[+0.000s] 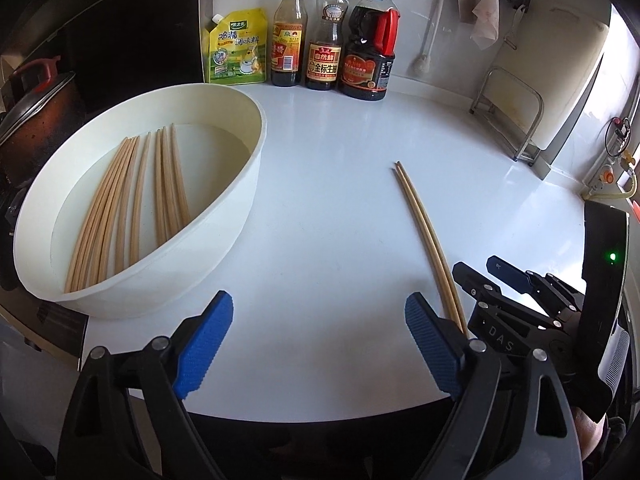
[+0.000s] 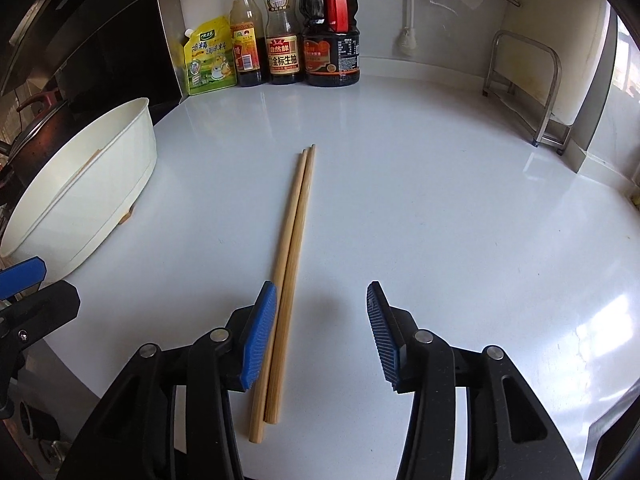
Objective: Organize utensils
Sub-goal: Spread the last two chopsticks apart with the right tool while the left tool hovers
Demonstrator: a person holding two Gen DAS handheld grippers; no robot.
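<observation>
1. Two chopsticks (image 2: 294, 248) lie side by side on the white counter (image 2: 440, 208), running from the lower middle of the right wrist view up toward its centre; these look like the last loose pair to tidy

2. Right gripper (image 2: 322, 332) hangs low over their thick ends with its blue pads spread wide; the left pad (image 2: 260, 336) sits right beside the sticks, possibly touching, and the right pad is well off to the side, so nothing is pinched

3. Left gripper (image 1: 320, 344) is also spread and holds nothing, at the bottom of its own view, with the white tub (image 1: 224, 216) at centre left; a batch of chopsticks (image 1: 132, 204) already lies inside, roughly parallel

4. To do this step well, I judge the right gripper should shift a little left so both sticks sit midway between the pads, then close on them together; gripping off-centre risks squeezing only one stick or rolling them apart

5. Carrying them level and laying them parallel to the others in the tub would keep the set neat

6. Sauce bottles (image 2: 284, 40) at the top of the frame stand well apart and need no care
</observation>
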